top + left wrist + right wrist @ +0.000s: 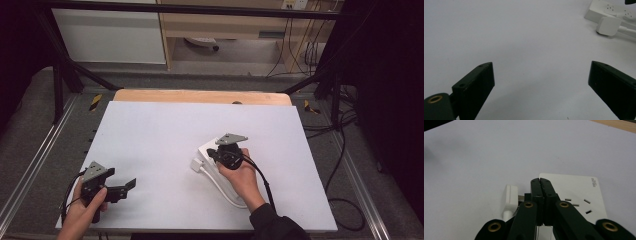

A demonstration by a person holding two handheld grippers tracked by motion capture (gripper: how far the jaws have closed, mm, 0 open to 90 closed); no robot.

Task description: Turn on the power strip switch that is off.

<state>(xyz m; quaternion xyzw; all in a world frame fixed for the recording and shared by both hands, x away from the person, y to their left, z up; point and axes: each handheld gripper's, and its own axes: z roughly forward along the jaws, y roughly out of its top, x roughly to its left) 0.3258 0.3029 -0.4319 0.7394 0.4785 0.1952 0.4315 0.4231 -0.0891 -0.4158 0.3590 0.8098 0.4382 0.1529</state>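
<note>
Currently: right gripper pressed together, empty, over power strip; left gripper spread, well apart; white plug beside strip; align prongs squarely

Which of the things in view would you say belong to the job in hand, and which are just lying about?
Part of the job:
- white power strip
- white plug with its white cable
- right gripper, shut, over the strip
- left gripper, open, apart from them

Just lying about:
- white table top
- floor cables
- wooden shelf
</note>
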